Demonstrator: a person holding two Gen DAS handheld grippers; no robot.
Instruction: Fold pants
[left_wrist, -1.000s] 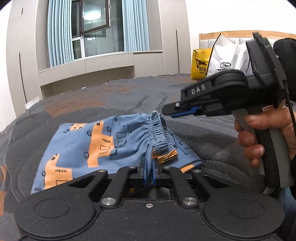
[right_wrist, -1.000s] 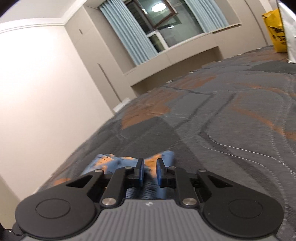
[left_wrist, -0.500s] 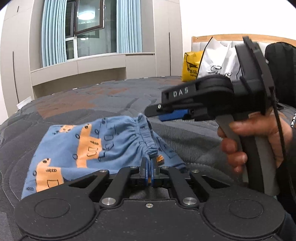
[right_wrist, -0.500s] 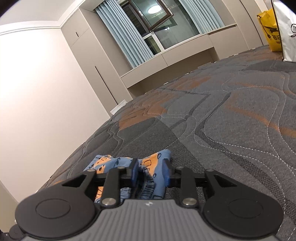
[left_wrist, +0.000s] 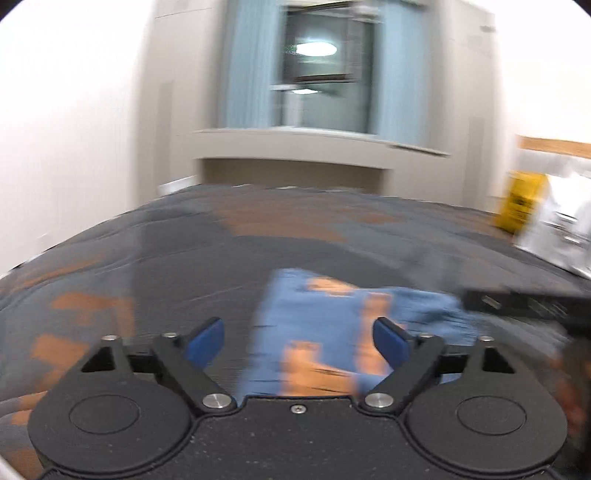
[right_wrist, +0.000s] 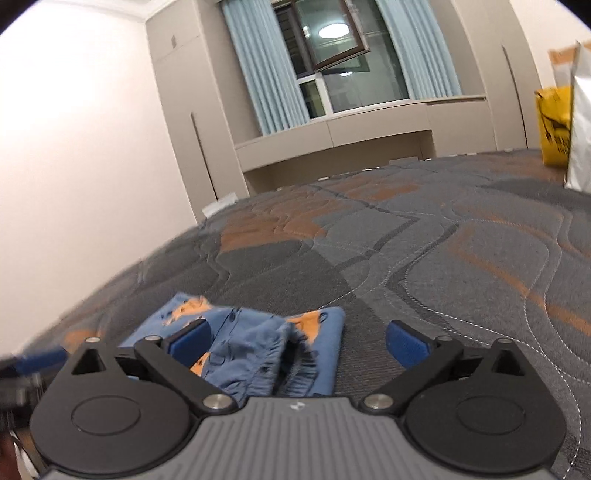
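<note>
Small blue pants (left_wrist: 325, 332) with orange prints lie folded on the grey and orange quilted bed (left_wrist: 229, 266). In the blurred left wrist view my left gripper (left_wrist: 297, 339) is opening, its blue pads spread wide and clear of the cloth. The same pants (right_wrist: 258, 339) show in the right wrist view with the gathered waistband nearest the camera. My right gripper (right_wrist: 299, 341) is opening too, jaws wide, with the cloth lying loose between them. The other gripper's black tip (left_wrist: 517, 302) pokes in from the right of the left view.
A yellow bag (right_wrist: 554, 125) and a white bag (right_wrist: 581, 122) stand at the bed's far right. Beyond the bed are a beige window bench (right_wrist: 351, 140), blue curtains and a window. A wall (right_wrist: 74, 147) closes the left side.
Both grippers have let go of the pants and spread wide. The left one has swung and pulled back, blurring its view. The pants now lie loose on the bed.
</note>
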